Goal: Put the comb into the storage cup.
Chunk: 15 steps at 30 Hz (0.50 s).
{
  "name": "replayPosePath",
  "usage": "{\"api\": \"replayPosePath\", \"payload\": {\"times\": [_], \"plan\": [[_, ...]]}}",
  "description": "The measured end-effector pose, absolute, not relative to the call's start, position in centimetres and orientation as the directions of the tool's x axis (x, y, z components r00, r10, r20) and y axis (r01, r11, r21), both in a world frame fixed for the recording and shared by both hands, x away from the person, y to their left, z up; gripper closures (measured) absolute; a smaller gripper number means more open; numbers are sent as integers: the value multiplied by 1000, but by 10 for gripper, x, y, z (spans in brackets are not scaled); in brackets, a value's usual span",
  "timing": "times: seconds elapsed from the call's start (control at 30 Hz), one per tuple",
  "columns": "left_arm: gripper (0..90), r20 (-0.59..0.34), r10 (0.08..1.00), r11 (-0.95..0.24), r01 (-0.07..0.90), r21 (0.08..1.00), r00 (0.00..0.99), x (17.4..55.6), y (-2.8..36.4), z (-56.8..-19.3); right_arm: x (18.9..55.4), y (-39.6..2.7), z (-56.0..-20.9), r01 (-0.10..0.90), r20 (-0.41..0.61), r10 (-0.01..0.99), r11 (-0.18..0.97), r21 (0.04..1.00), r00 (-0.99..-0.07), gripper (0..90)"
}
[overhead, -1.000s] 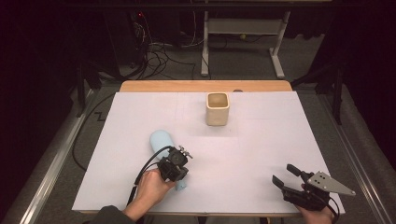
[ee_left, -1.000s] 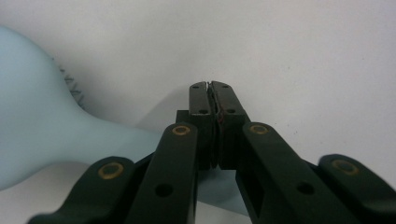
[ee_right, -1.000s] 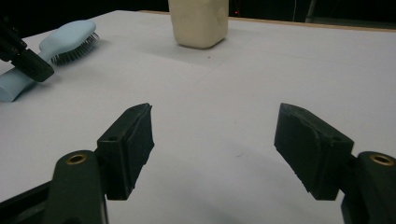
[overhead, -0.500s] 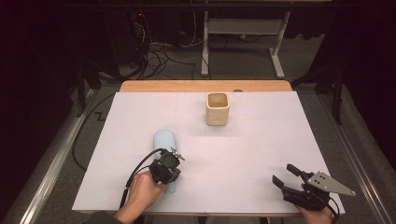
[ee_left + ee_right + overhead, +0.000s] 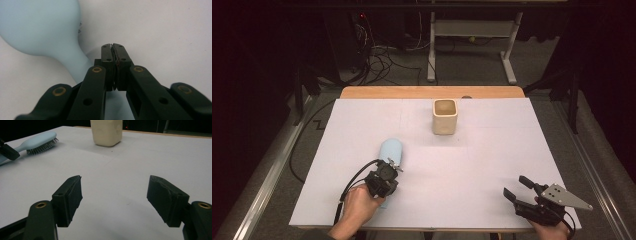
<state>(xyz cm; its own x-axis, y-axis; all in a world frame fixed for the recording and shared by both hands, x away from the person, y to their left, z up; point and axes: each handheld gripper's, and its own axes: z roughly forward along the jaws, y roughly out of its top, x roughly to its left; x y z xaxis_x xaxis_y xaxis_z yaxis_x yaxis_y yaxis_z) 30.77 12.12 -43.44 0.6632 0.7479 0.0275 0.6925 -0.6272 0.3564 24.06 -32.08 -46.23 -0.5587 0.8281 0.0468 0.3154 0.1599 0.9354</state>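
— Where exactly is the pale blue hairbrush (image 5: 390,151)?

— Left of the table's (image 5: 492,165) centre, bristles down on the white top, its head toward twelve o'clock and its handle running back under the left gripper (image 5: 383,180).

— Clamped?

— Seemingly not: the left gripper view shows the jaws pressed together, pad against pad, above the handle.

— And beyond?

— At one o'clock from the brush stands a cream cup (image 5: 445,116); at four o'clock the right gripper (image 5: 518,189) rests with jaws spread, holding nothing.
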Motion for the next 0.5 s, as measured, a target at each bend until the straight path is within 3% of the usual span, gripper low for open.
{"api": "replayPosePath", "payload": {"times": [0.5], "plan": [[878,56,783,-594,717,365,620,312,138,-435,241,-321,-462,318,50,829,157,935,-557,286]]}}
